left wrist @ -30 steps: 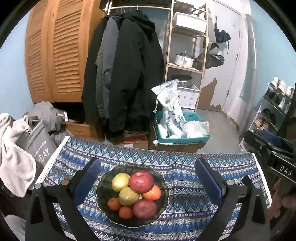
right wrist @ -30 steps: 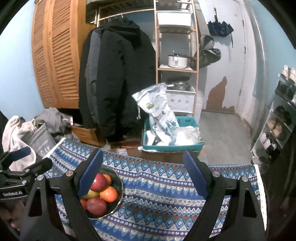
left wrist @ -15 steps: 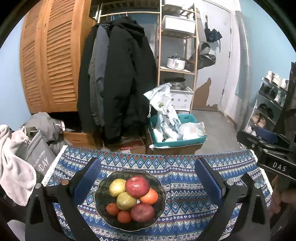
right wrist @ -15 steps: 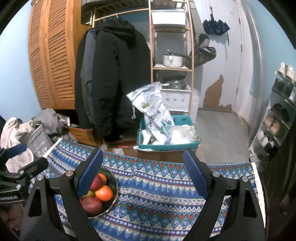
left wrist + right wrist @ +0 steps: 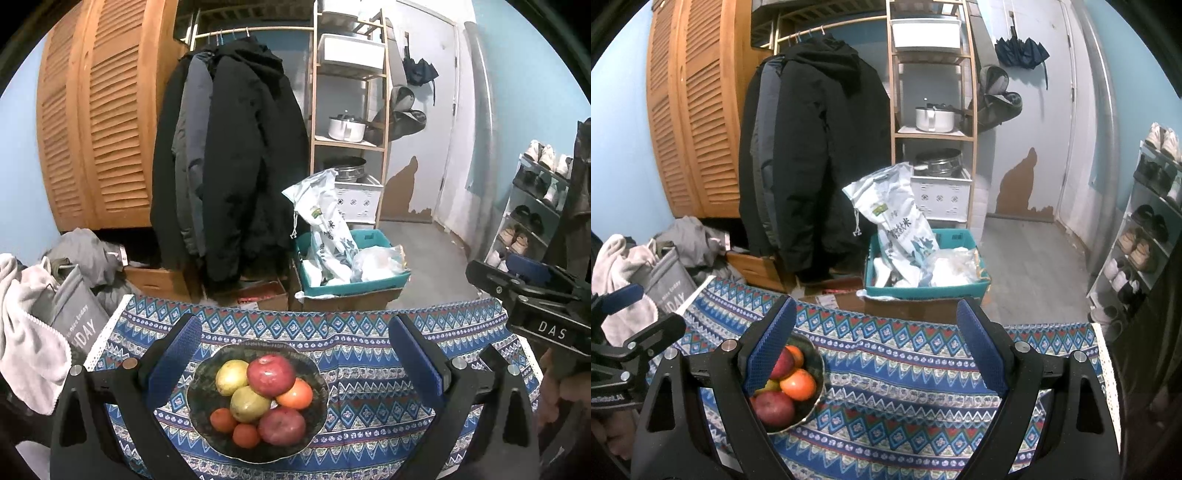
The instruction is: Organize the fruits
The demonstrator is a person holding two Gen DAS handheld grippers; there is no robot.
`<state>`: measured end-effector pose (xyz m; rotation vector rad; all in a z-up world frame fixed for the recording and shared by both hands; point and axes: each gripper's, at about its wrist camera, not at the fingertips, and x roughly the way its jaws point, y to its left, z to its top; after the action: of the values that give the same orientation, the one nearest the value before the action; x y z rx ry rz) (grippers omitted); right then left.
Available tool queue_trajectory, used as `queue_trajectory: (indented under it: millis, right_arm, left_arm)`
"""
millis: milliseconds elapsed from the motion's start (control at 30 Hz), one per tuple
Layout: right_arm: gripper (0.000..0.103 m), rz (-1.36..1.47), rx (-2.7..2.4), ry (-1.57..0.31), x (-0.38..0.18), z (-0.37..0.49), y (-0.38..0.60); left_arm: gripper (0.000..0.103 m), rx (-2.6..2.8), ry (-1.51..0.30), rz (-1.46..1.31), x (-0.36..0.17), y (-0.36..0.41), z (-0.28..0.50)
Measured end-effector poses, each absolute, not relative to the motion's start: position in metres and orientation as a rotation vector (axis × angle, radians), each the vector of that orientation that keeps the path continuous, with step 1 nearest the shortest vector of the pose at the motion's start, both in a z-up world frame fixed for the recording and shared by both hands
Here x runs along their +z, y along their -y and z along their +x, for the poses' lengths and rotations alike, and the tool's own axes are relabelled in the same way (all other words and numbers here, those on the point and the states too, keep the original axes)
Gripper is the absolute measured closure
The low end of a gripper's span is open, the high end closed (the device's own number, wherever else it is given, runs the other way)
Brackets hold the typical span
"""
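Patterned blue tablecloth (image 5: 369,417) fronts hanging coats (image 5: 236,162) and a teal bin (image 5: 373,280); the fruit bowl (image 5: 201,402) (apples, oranges) sits between the left gripper's (image 5: 295,354) wide, empty jaws, right gripper (image 5: 877,338) equally wide beside it.

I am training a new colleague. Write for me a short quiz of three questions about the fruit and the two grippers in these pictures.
1. True or false: the left gripper is shut on a fruit.
2. How many red apples lie in the bowl?
   A. one  B. two  C. four
3. Fill in: the bowl stands on a patterned ____.

Key
1. False: its jaws stand wide apart above the bowl and hold nothing; the right gripper is open too.
2. B: the upper apple and the lower apple.
3. Cloth.
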<state>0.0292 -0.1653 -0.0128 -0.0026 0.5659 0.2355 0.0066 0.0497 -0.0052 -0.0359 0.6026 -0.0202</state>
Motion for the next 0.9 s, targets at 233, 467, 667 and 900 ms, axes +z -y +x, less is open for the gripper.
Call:
queue_trajectory:
  millis: [233, 467, 667, 900]
  right_arm:
    - [0.015, -0.004, 0.229, -0.564, -0.0126, 0.0289, 0.1676]
    - [0.015, -0.006, 0.221, -0.557, -0.0108, 0.0281, 0.1692]
    - [0.015, -0.005, 0.218, -0.549, -0.0079, 0.0264, 0.1697]
    - [0.015, -0.005, 0.218, -0.538, -0.0046, 0.0241, 0.1687]
  left_arm:
    - [0.001, -0.02, -0.603, -0.045, -0.005, -0.0502, 0.0061]
    - [0.001, -0.022, -0.598, -0.045, -0.004, -0.0489, 0.0055]
    - [0.001, -0.026, -0.593, -0.048, -0.0027, -0.0481, 0.0041]
    - [0.001, -0.03, -0.585, -0.049, -0.0012, -0.0473, 0.0026]
